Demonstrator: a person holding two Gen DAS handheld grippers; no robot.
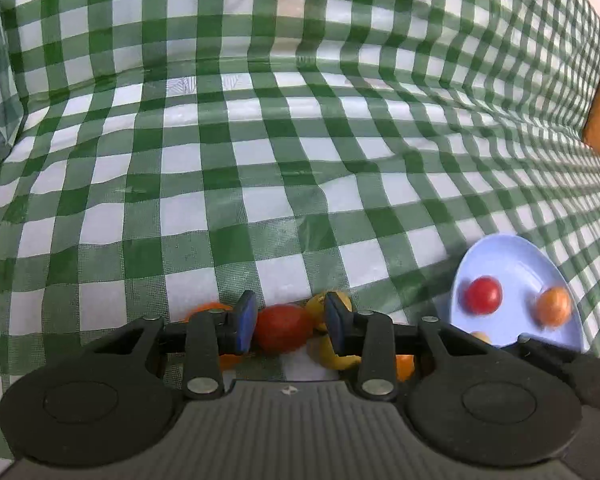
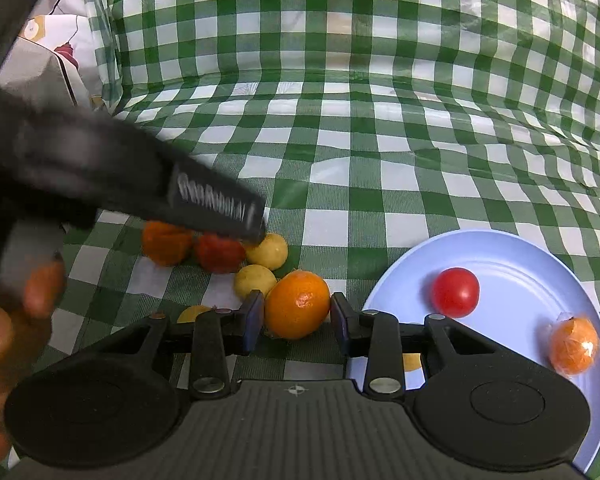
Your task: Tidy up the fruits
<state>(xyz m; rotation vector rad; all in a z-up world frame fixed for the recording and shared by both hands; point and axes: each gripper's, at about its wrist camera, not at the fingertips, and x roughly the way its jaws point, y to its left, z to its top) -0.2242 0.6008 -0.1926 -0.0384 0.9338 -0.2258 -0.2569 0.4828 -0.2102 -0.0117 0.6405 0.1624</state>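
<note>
My left gripper (image 1: 290,312) is shut on a red tomato (image 1: 284,330), which sits between its blue pads, low over the fruit pile. In the right wrist view its blurred body (image 2: 216,200) hangs over that tomato (image 2: 220,256). My right gripper (image 2: 298,312) is shut on an orange (image 2: 298,304) that rests on the cloth, one pad against each side. Two yellow fruits (image 2: 266,254) (image 2: 256,280) and another orange fruit (image 2: 166,242) lie just behind. To the right, a light blue plate (image 2: 520,272) holds a red tomato (image 2: 456,292) and a wrapped orange fruit (image 2: 574,346).
A green and white checked cloth (image 1: 260,160) covers the table and rises up the back. A person's hand (image 2: 4,320) holds the left gripper at the left edge. The plate (image 1: 512,256) lies right of the left gripper. Patterned fabric (image 2: 60,60) shows at the far left.
</note>
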